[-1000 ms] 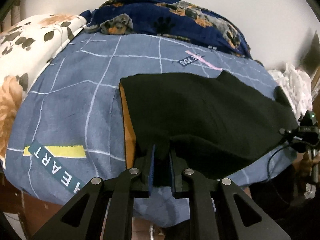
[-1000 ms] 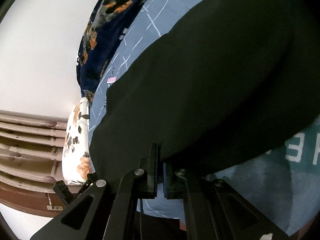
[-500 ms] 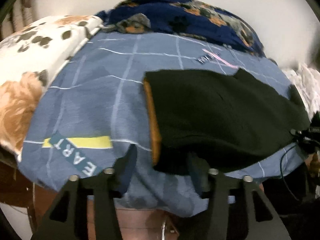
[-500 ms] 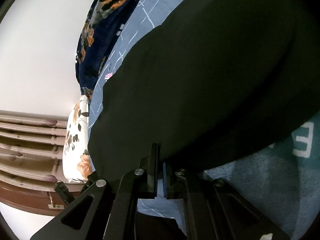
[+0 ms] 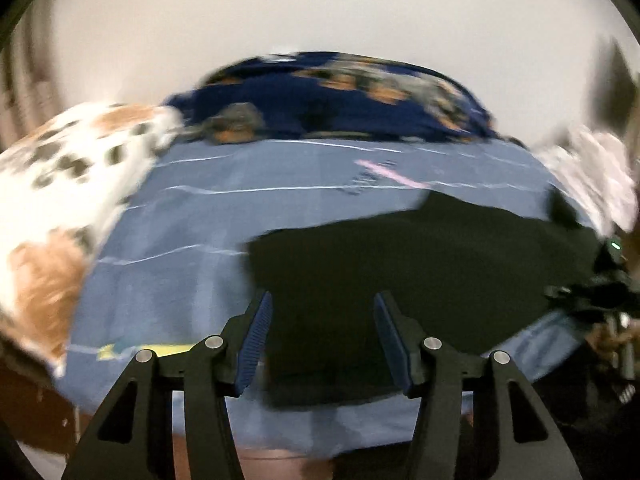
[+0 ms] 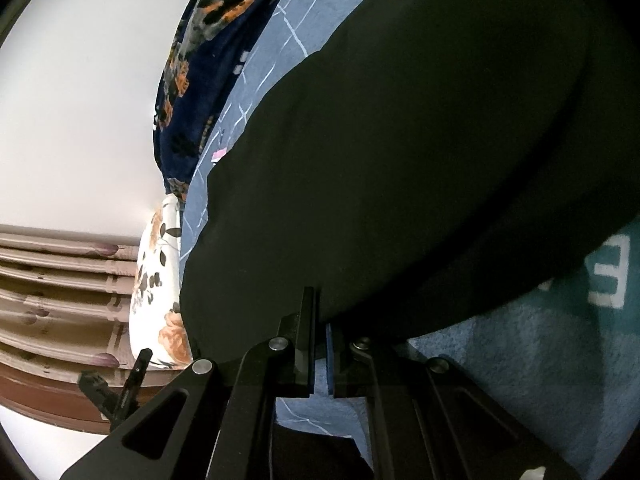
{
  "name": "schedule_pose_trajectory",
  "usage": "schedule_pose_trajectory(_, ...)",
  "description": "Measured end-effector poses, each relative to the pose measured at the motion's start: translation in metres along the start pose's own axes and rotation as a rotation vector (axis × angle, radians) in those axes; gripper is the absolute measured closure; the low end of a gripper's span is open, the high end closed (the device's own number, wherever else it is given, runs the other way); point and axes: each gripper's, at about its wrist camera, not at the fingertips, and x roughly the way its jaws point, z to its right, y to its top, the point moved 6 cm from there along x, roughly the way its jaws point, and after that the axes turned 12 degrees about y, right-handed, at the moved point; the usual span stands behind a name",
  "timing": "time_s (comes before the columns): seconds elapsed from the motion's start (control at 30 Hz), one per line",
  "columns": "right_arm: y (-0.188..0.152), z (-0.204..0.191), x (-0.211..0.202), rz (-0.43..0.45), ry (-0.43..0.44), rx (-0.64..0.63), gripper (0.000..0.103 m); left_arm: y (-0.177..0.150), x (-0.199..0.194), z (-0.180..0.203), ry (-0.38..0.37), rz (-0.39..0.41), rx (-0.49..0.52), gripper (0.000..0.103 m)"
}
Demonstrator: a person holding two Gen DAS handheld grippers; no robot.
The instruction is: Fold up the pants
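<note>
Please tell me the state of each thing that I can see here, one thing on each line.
pants: folded, lying flat on the bed
left gripper: open, holding nothing
right gripper: shut on the pants' edge
bed cover: spread flat
dark blanket: bunched by the wall

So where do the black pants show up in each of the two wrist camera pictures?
Left wrist view: the black pants lie right of centre and low on the blue bedspread, seen between the open left gripper fingers.
Right wrist view: the pants fill the centre and right, their near edge pinched in the right gripper.
Shared landmark: the dark blue floral blanket at the bed's far edge.
</note>
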Motion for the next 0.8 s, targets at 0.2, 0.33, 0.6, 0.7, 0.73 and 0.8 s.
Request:
schedule_pose_trajectory(0.2,0.001,-0.002,0.000,-0.005,-0.005,-0.021,0.098,-0.014,0.059,0.072,-0.086,-0.138,0.142,0.048)
schedule_pose_trajectory(0.33,0.005,-0.008,-0.004,-0.014,-0.011,-0.053,0.094,-0.034,0.087,0.081,-0.080,-0.235,0.155,0.049)
schedule_pose_trajectory(0.6,0.073,-0.003,-0.069,0.174,0.094,-0.049,0.084,-0.040,0.088,0.079,-0.087,-0.226,0.138,0.049)
schedule_pose_trajectory(0.7,0.109,0.010,-0.108,0.295,0.161,-0.020,0.077,-0.040,0.087,0.080,-0.086,-0.225,0.135,0.049)
schedule_pose_trajectory(0.73,0.122,0.017,-0.120,0.333,0.167,-0.009,0.075,-0.042,0.085,0.080,-0.084,-0.224,0.137,0.049)
schedule_pose_trajectory(0.8,0.148,0.028,-0.141,0.388,0.190,0.003,0.070,-0.041,0.087,0.077,-0.086,-0.224,0.140,0.049)
